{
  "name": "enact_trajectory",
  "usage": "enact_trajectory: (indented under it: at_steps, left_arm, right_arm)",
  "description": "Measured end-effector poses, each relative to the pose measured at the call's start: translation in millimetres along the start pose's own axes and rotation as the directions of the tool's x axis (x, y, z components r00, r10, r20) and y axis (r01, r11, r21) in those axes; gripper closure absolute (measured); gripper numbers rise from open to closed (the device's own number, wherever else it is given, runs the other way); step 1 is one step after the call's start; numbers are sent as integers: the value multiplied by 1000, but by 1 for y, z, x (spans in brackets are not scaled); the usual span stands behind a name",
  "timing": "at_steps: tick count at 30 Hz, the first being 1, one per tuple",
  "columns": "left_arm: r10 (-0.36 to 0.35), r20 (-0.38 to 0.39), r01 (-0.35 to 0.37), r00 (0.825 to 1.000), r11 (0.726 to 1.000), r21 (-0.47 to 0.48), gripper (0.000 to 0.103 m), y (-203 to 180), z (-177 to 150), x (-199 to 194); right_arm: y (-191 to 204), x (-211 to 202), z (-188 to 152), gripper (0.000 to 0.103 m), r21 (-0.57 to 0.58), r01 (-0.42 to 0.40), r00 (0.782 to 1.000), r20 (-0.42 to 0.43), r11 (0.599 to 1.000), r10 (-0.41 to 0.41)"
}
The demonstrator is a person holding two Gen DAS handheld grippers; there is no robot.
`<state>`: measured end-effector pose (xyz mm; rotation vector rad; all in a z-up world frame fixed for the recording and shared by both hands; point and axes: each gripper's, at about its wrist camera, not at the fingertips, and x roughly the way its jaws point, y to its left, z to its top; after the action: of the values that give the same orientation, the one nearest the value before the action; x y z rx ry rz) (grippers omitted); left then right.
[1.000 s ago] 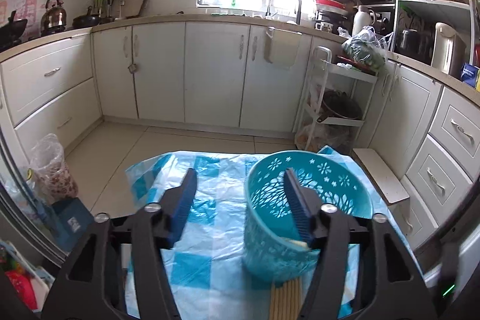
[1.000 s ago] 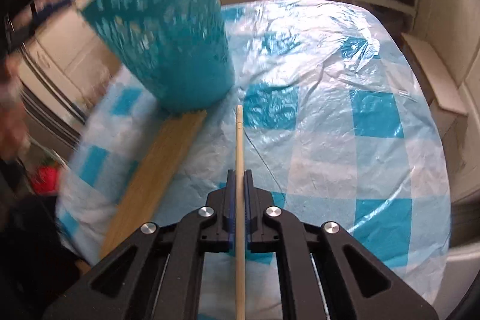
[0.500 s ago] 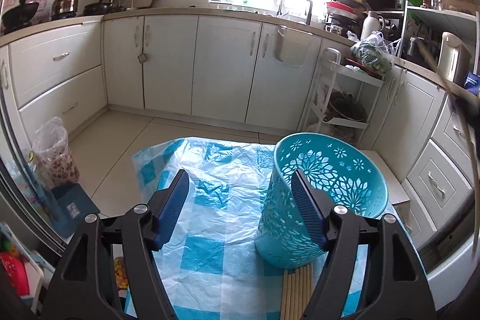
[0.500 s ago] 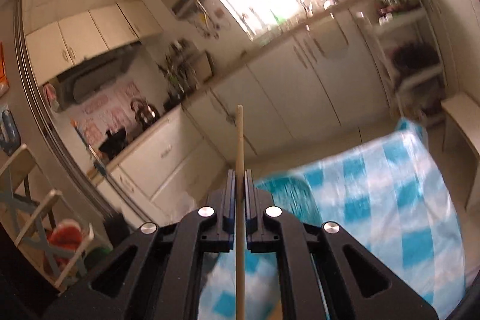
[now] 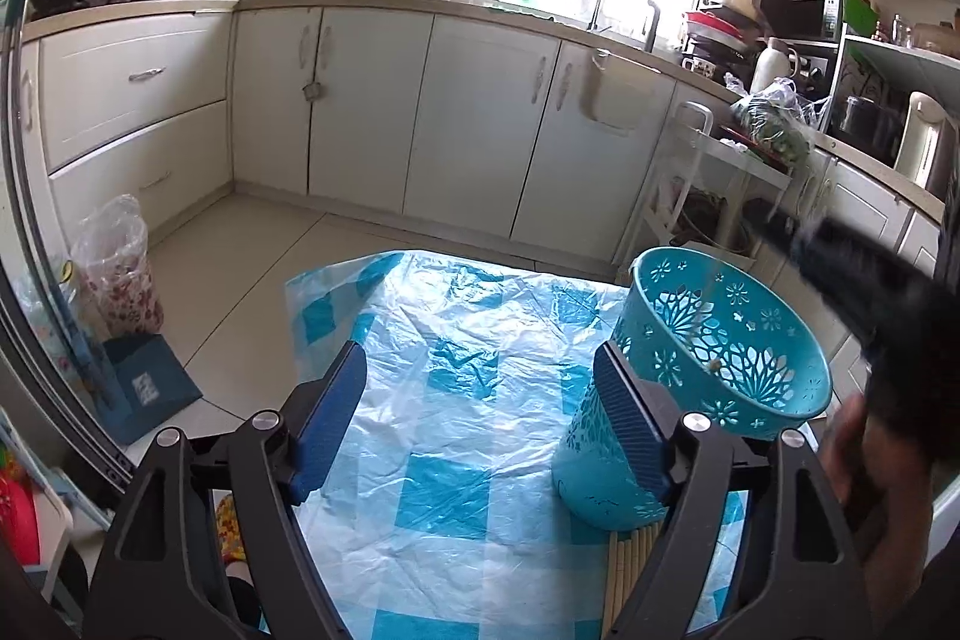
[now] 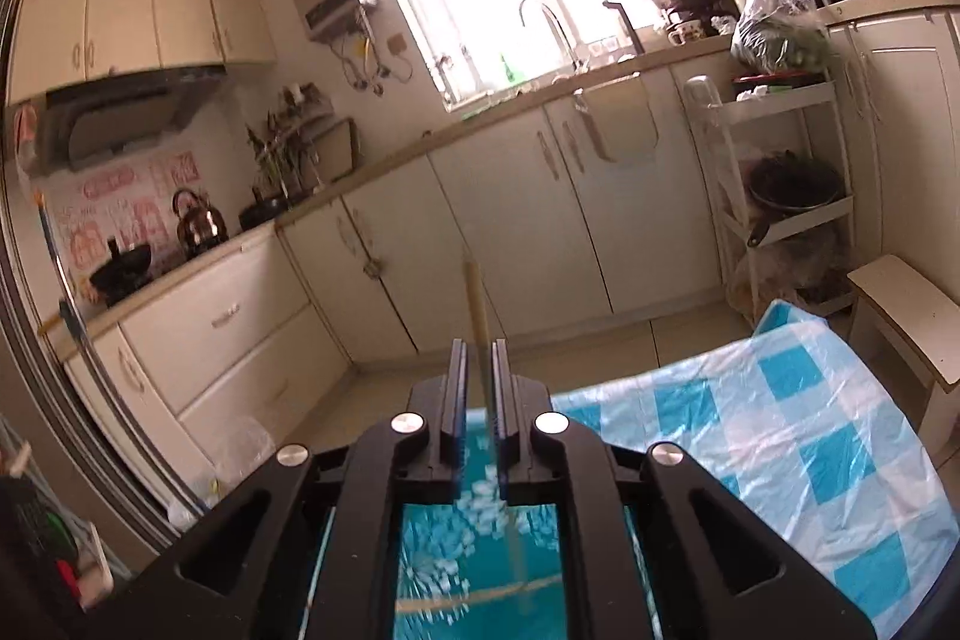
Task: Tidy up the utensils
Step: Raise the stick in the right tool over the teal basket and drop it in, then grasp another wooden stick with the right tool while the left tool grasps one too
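A teal openwork basket (image 5: 729,358) stands tilted on the blue-checked plastic sheet (image 5: 456,400), its base resting on a bundle of wooden chopsticks (image 5: 630,562). My left gripper (image 5: 480,400) is open with its jaws still widening and nothing between them; its right finger sits just outside the basket's near wall. My right gripper (image 6: 478,358) hovers over the basket (image 6: 474,550), and it also shows as a dark blur (image 5: 840,256) in the left wrist view. Its jaws are opening, and a single chopstick (image 6: 476,304) stands loose and blurred in the gap.
White kitchen cabinets (image 5: 372,112) line the far walls, with a white rack trolley (image 6: 786,172) at the right. A pale stool (image 6: 906,310) stands beside the table's right edge. A person's hand (image 5: 870,466) grips the right tool. A plastic bag (image 5: 117,268) sits on the floor, left.
The right gripper swung up from the table to above the basket, and its jaws parted off the chopstick. The left jaws widened, and its right finger came out of the basket.
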<state>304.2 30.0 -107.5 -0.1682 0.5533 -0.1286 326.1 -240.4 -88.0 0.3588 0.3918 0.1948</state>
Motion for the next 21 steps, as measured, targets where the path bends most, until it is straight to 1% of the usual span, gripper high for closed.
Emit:
enact_trajectory:
  at_steps: [2,3,5,6,7,8,9,10,12,14,15,17,19,20,21]
  left_arm:
    - [3,2,-3,1000,1000,4,27,-1,-1,-1]
    - [4,2,-4,1000,1000,5,27,-1,-1,-1]
    - [4,-4,-4,1000,1000,3,26,0,-1,-2]
    - [5,-6,-5,1000,1000,0,26,0,-2,-3]
    - [6,-8,-6,1000,1000,-3,26,1,-2,-4]
    - [6,-12,-6,1000,1000,-6,26,1,-4,-6]
    - [5,-17,-5,1000,1000,-8,26,0,-6,-9]
    - [5,-23,-5,1000,1000,-7,26,-1,-8,-10]
    - [4,-46,-4,999,1000,-5,25,-3,-16,-13]
    - [1,-69,-1,998,1000,0,25,-5,-25,-17]
    - [2,-81,-2,997,1000,3,25,-6,-30,-18]
    - [3,-108,-2,994,1000,14,25,-8,-40,-22]
    - [4,-130,-2,991,1000,23,25,-10,-50,-24]
    - [5,-144,-1,990,1000,28,25,-11,-55,-25]
    - [6,-156,-1,988,999,32,25,-11,-58,-25]
  right_arm:
    - [6,-16,-3,84,-24,0,1000,-12,1000,0]
    - [7,-28,-5,79,-35,2,1000,-15,999,-3]
    - [8,-52,-14,72,-41,8,999,-31,999,-10]
    - [8,-65,-23,70,-53,18,998,-64,998,-21]
    - [8,-70,-31,70,-63,28,995,-98,998,-34]
    - [5,-76,-44,70,-72,42,987,-151,996,-53]
    - [-2,-77,-63,70,-74,58,967,-245,996,-75]
    - [-7,-73,-74,71,-68,65,947,-310,996,-83]
    - [-25,-61,-106,75,-25,93,883,-460,995,-94]
    - [-32,-52,-123,80,-14,108,851,-515,994,-100]
    - [-33,-46,-127,80,-18,118,845,-523,993,-110]
    - [-34,-36,-132,80,-10,120,834,-542,993,-106]
    - [-32,-28,-133,80,-22,124,832,-543,992,-116]
    - [-30,-24,-136,80,-35,126,825,-552,991,-124]
    - [-28,-22,-138,80,-47,125,827,-546,991,-130]
